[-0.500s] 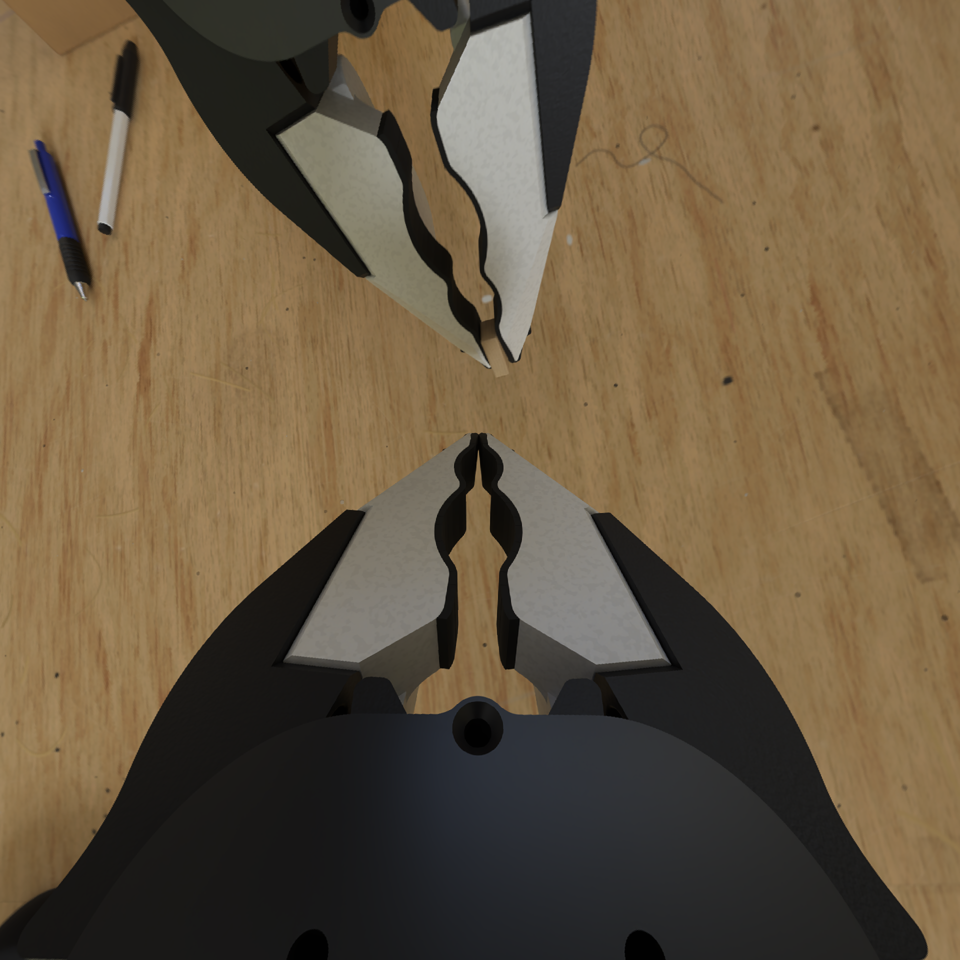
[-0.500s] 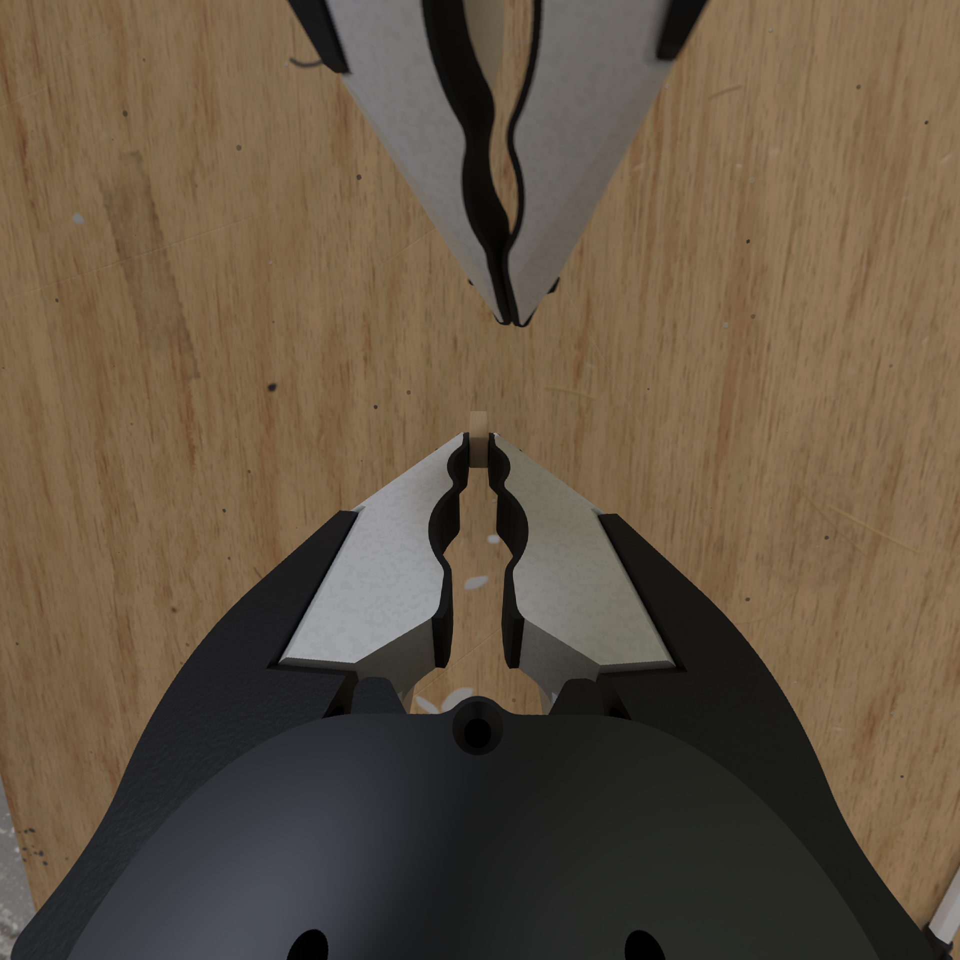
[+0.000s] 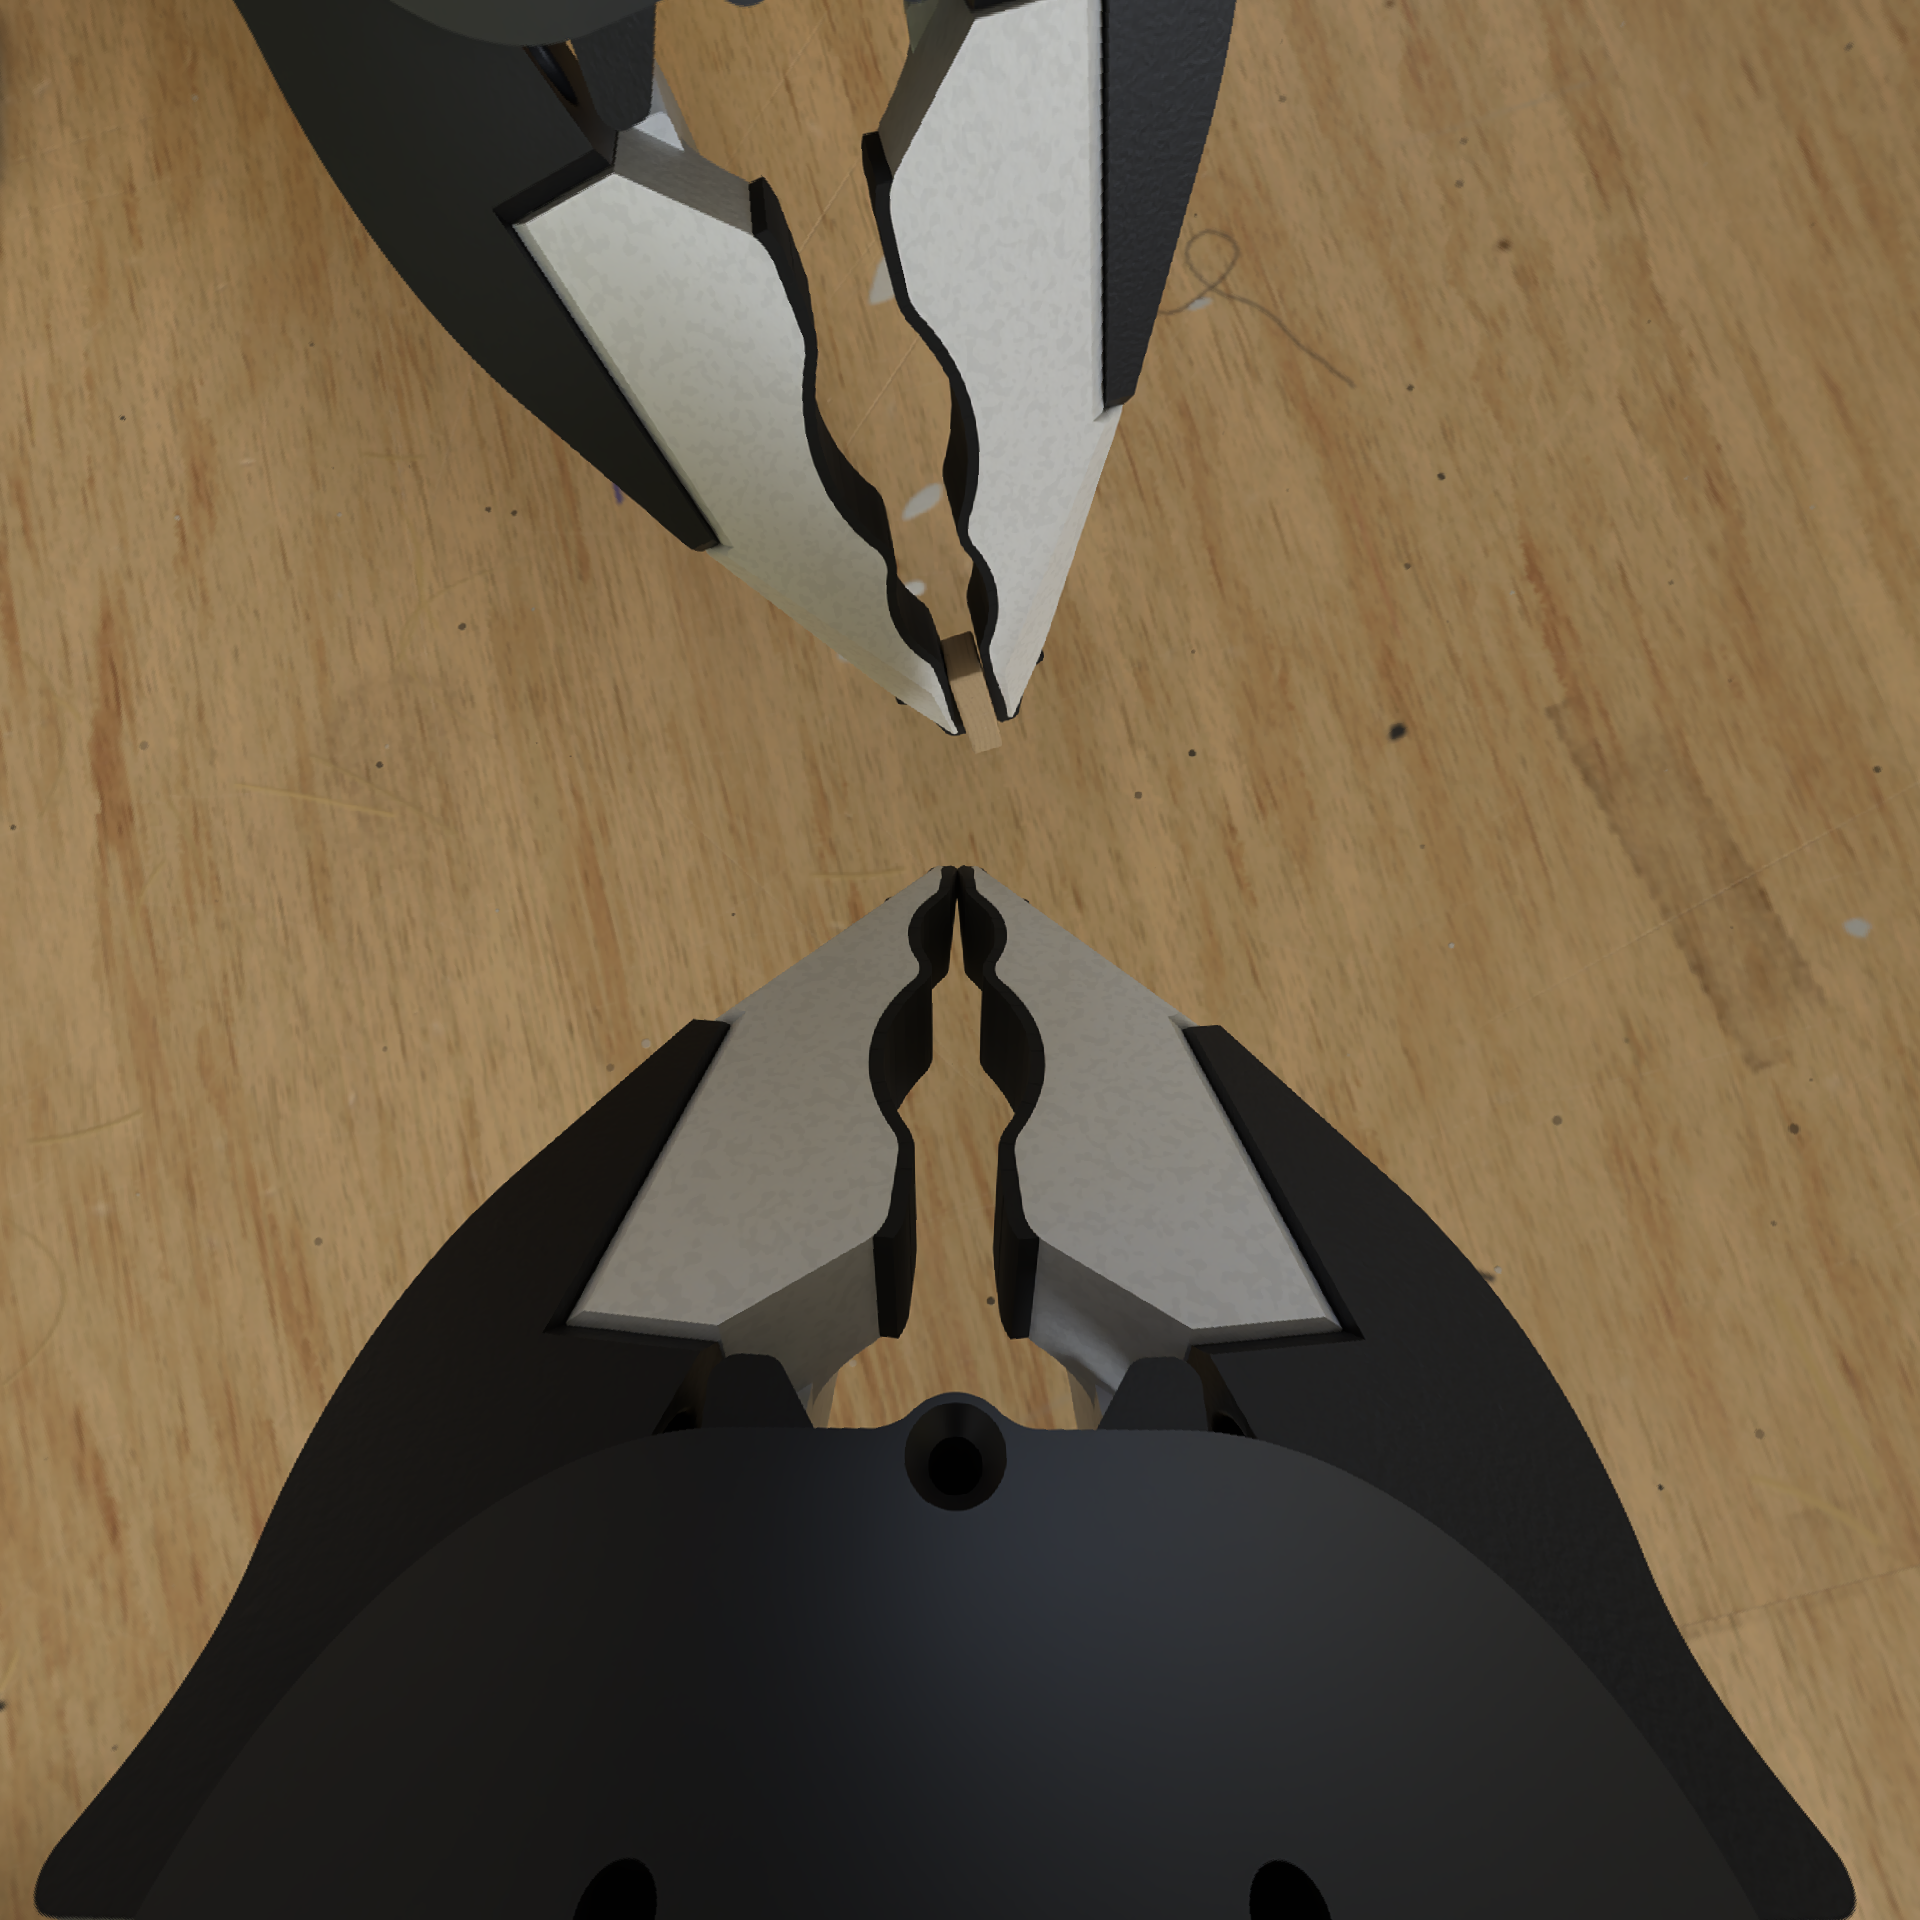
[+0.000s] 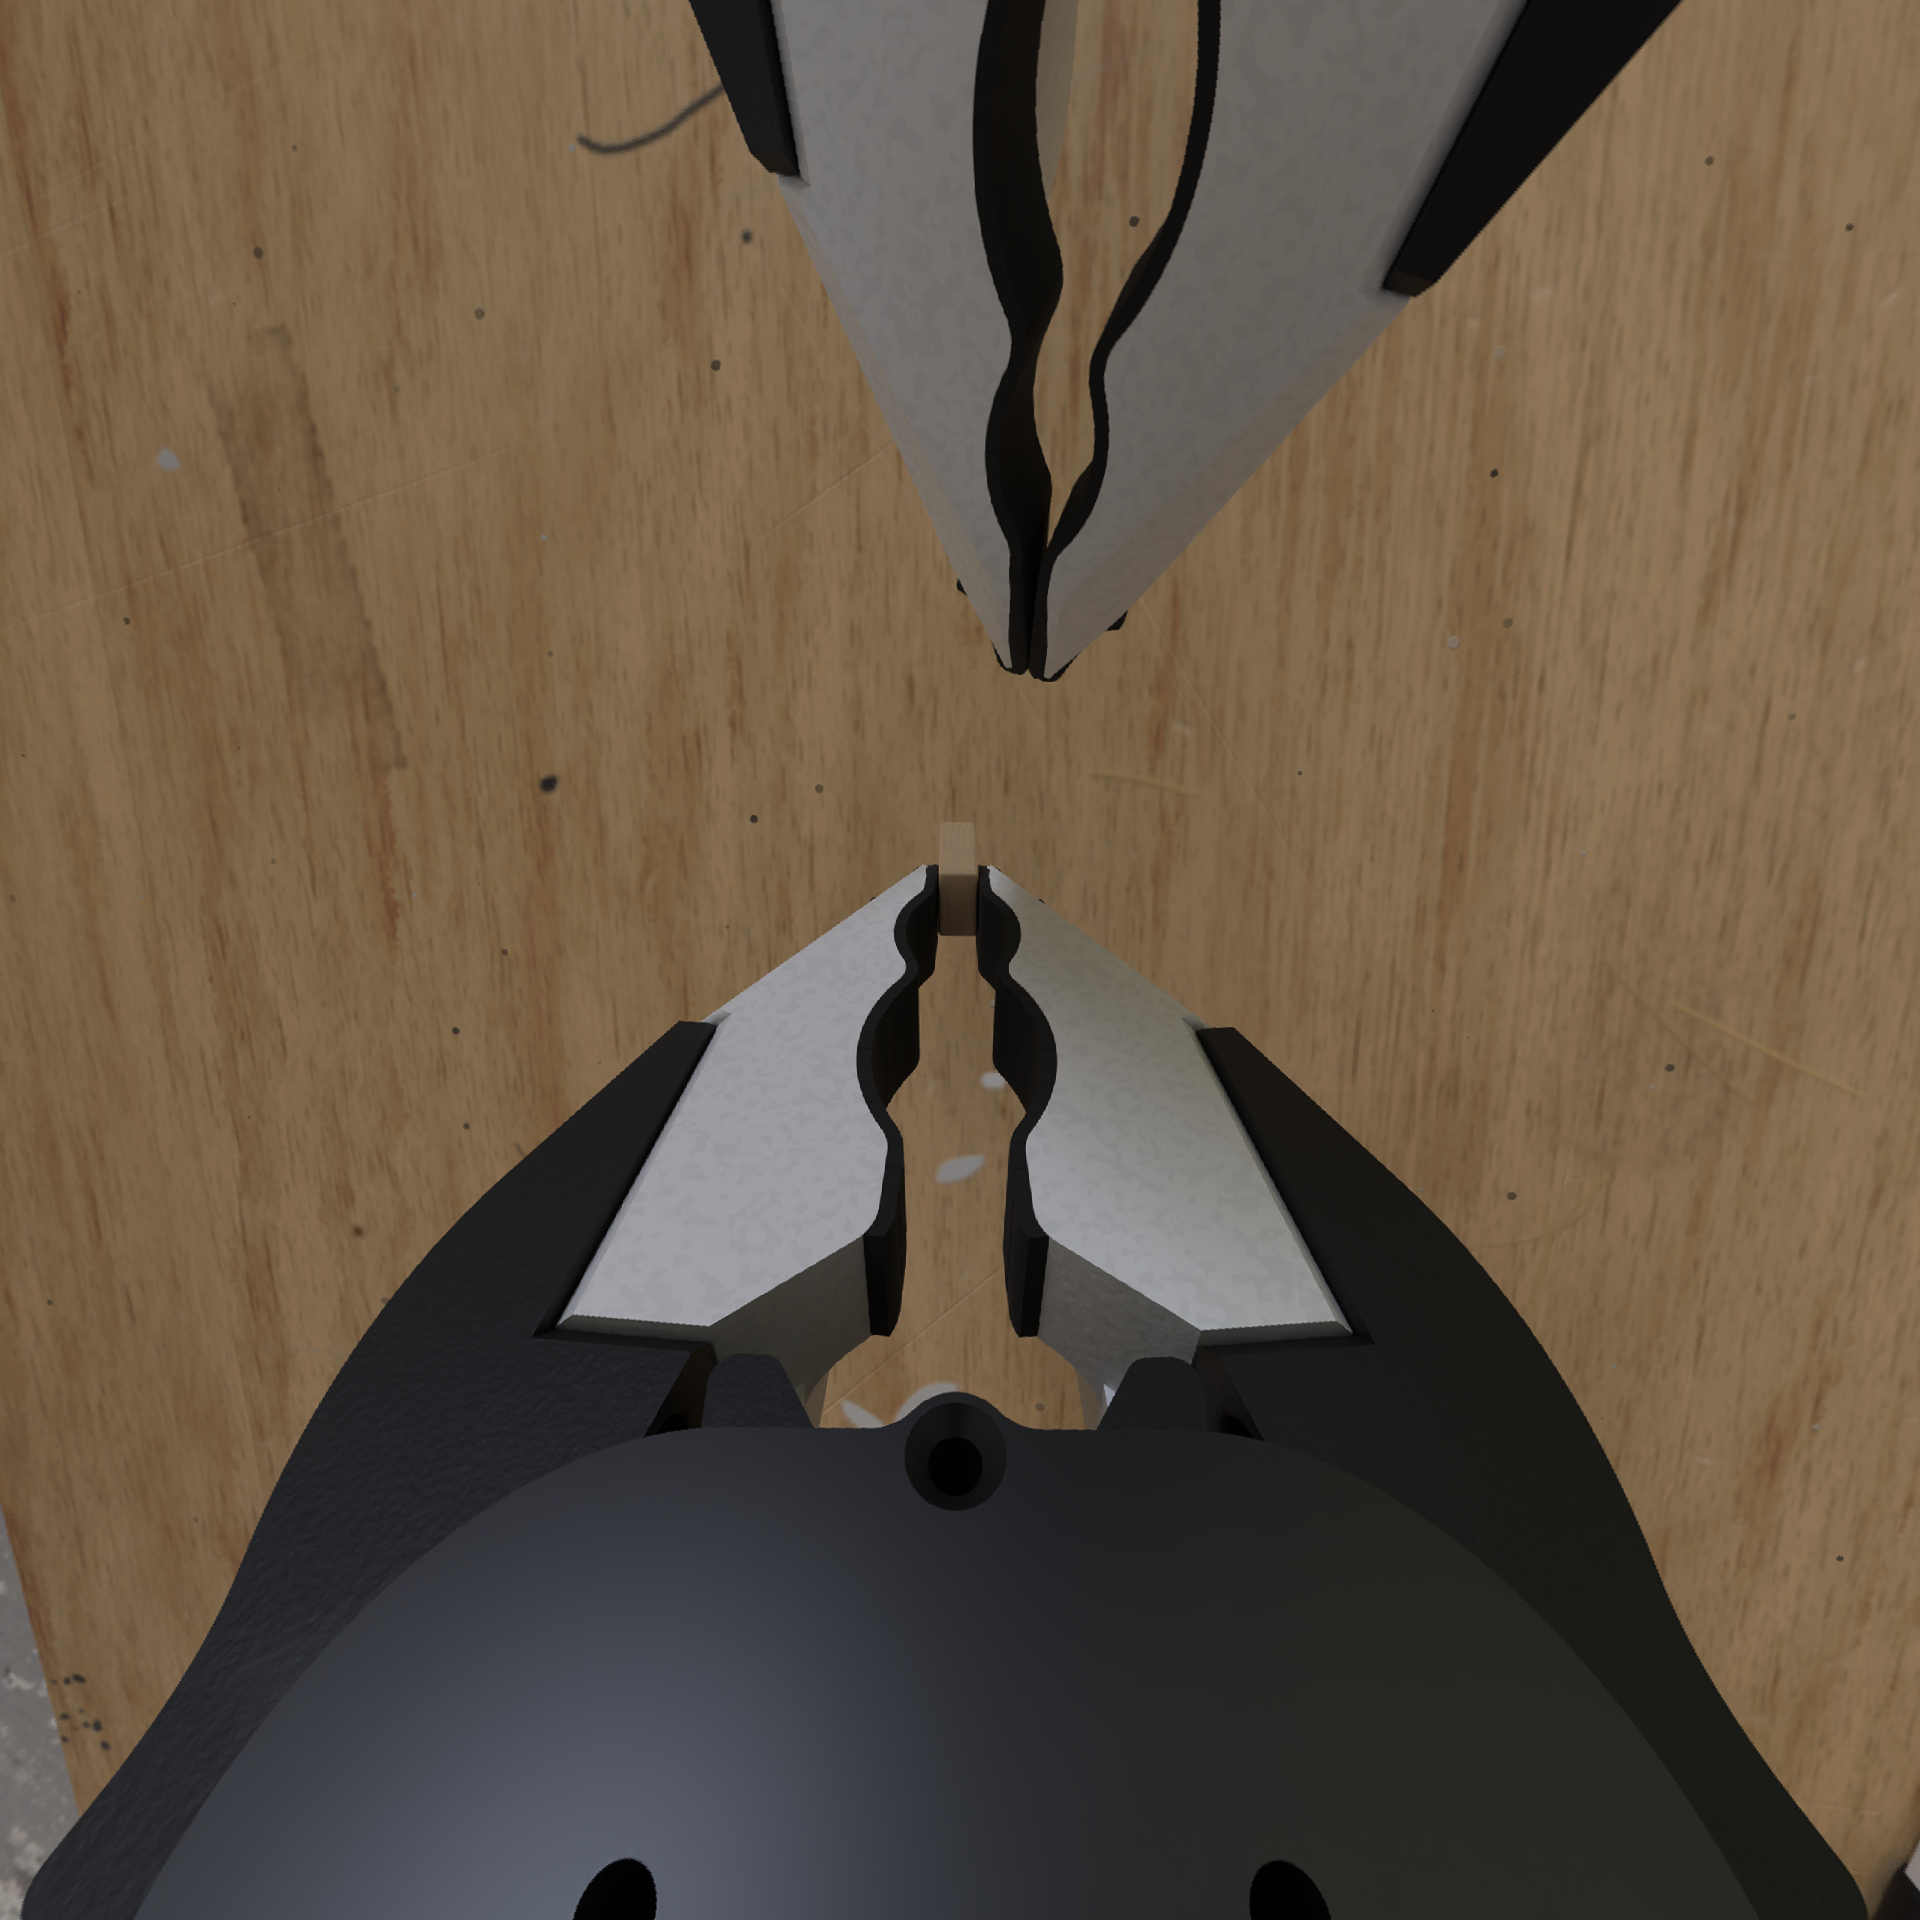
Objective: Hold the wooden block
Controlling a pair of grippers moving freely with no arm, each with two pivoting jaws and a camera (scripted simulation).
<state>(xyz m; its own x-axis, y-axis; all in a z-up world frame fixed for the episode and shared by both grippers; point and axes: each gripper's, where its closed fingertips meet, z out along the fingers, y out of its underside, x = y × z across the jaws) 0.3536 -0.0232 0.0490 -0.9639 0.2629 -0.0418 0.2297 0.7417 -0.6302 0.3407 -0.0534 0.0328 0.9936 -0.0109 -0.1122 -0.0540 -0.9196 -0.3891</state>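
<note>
Facing each other tip to tip above the wooden table [image 3: 312, 831], two grippers hover apart. The right gripper [image 4: 957, 883] pinches the one wooden block [image 4: 956, 878] at its fingertips, a short end jutting out; the left gripper [image 3: 956, 878] is pressed together, empty. Both grippers' rears are cut off.

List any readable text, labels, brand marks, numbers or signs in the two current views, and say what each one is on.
None: neither view shows any writing, number or sign.
The wooden block, pinched at the tips of the right gripper, is plain.
The left gripper, shut on nothing, has plain pale fingers and a black body with no marks.
The wooden table shows only grain, dark specks and a thin curled thread.
</note>
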